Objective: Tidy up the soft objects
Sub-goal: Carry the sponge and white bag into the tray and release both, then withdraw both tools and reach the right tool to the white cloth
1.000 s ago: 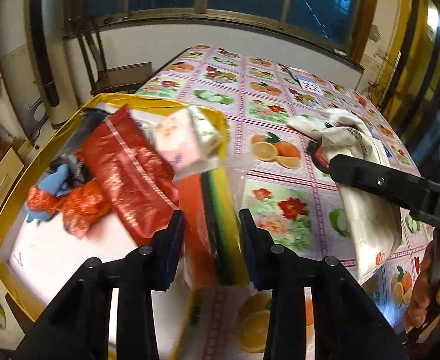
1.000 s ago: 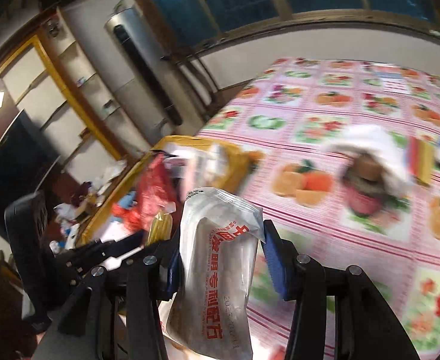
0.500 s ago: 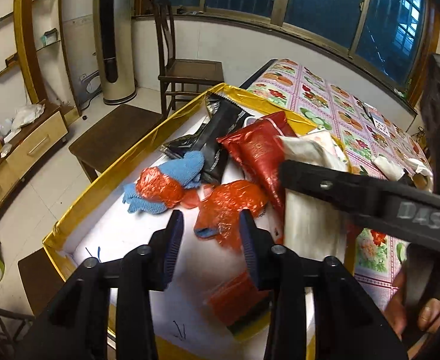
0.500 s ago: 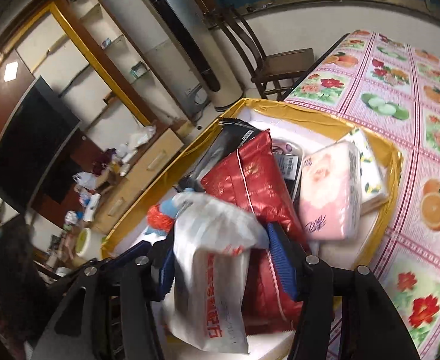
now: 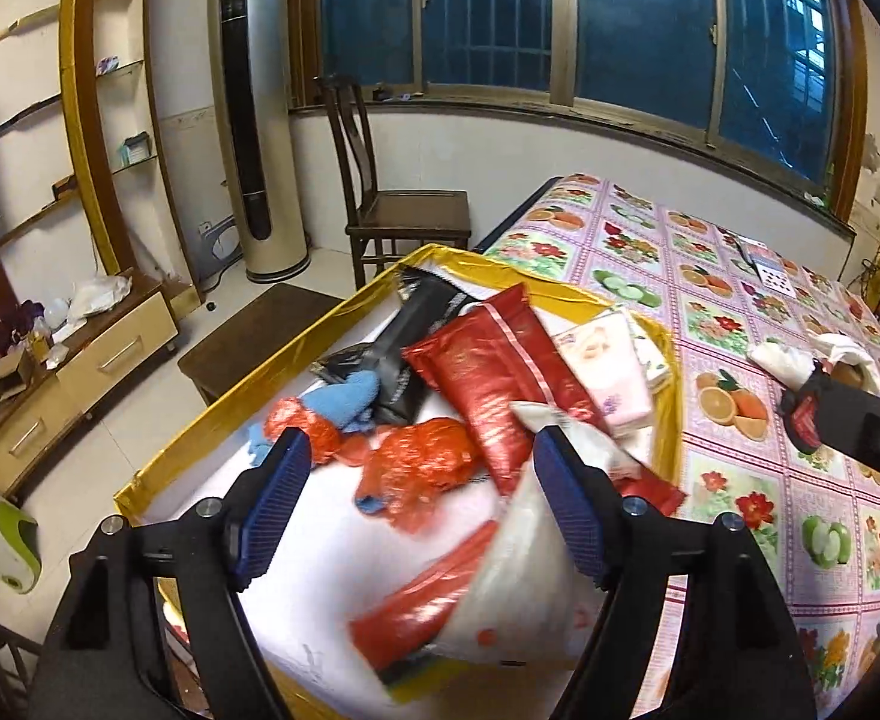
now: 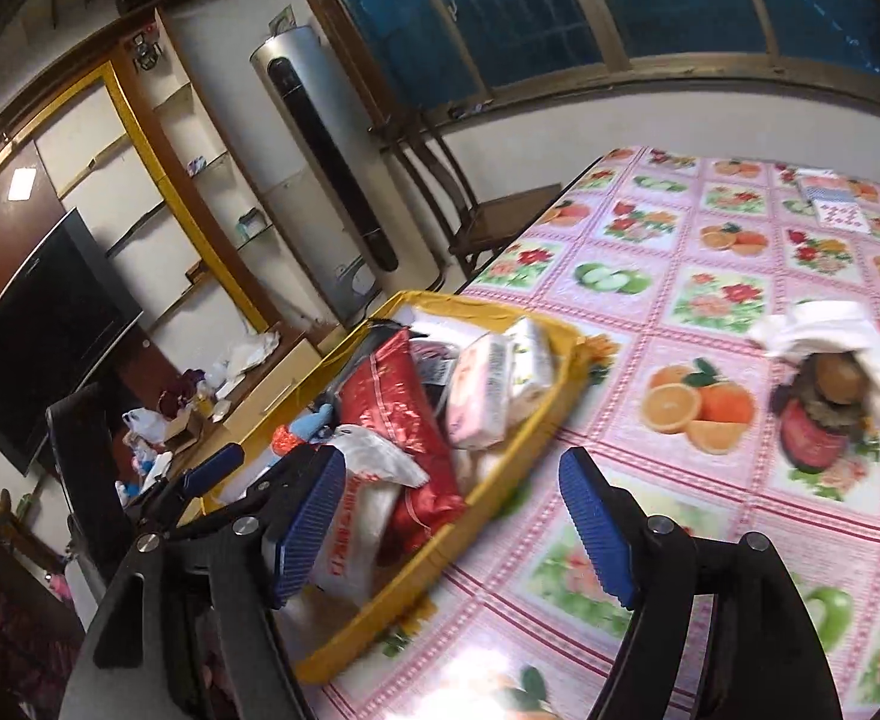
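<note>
Released, white pouch lies lengthwise in yellow tray; right jaws spread.

The right gripper has let go of the white packet, which now lies in the yellow-rimmed box, apparently atop the red sponge block. The left gripper has spread wide, empty.

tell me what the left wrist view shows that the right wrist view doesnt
Only the left wrist view shows the open left gripper head-on and the red crumpled bag in the tray. Only the right wrist view shows the open right gripper, the television and the jar under the white cloth. Both show the yellow tray, red pouch, white bag and flowered tablecloth.
</note>
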Action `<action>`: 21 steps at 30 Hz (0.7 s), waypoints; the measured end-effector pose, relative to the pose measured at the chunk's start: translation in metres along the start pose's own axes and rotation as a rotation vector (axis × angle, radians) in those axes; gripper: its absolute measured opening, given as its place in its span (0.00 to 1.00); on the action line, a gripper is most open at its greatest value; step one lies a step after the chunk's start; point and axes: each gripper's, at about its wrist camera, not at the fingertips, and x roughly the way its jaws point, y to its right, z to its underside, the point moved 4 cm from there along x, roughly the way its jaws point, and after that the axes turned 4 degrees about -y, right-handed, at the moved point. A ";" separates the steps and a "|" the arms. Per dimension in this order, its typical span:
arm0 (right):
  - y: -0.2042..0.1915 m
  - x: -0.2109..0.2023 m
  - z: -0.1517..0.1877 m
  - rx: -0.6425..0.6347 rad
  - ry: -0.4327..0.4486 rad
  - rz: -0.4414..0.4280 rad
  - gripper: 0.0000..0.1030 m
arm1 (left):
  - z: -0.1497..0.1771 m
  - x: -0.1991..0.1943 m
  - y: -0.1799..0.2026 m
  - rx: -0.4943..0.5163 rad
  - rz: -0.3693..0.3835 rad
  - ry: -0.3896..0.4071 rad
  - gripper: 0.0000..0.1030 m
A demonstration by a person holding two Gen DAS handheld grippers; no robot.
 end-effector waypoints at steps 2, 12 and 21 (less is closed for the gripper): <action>0.012 -0.015 0.002 0.001 0.019 0.030 0.75 | -0.001 -0.003 0.010 0.008 0.006 -0.001 0.75; 0.094 -0.077 0.029 0.127 0.065 0.151 0.77 | -0.001 -0.021 0.073 0.111 0.047 0.017 0.75; 0.171 -0.122 0.051 0.276 0.109 0.245 0.77 | 0.003 -0.017 0.124 0.183 0.099 -0.012 0.75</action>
